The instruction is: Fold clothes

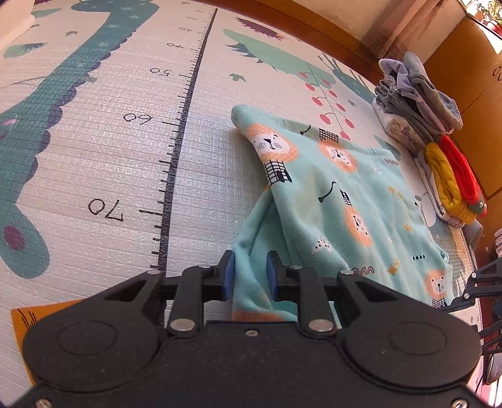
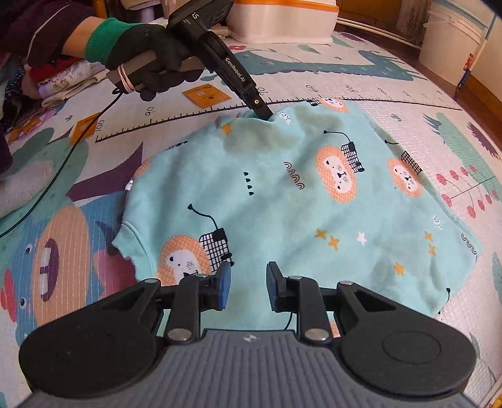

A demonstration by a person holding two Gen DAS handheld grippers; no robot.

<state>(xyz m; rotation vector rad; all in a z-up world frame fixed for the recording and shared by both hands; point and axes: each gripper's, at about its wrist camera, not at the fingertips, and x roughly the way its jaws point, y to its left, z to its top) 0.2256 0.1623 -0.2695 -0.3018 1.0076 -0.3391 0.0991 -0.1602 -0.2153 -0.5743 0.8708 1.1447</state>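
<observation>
A light teal fleece garment (image 1: 345, 194) printed with orange lions lies on the patterned play mat (image 1: 109, 125). My left gripper (image 1: 250, 276) is shut on a bunched fold of it, and the cloth hangs tented from the pads down to the mat. In the right wrist view the same left gripper (image 2: 262, 114) pinches the far edge of the garment (image 2: 282, 204), held by a person's black-gloved hand (image 2: 150, 56). My right gripper (image 2: 248, 282) hovers open over the garment's near edge, with nothing between its fingers.
A stack of folded grey and blue clothes (image 1: 420, 103) and rolled yellow and red items (image 1: 451, 182) sit along the mat's right edge by a wooden wall. More folded clothes (image 2: 72, 81), orange cards (image 2: 207, 95), a cable (image 2: 47, 188), a white bin (image 2: 282, 22) and a bucket (image 2: 448, 44) lie beyond.
</observation>
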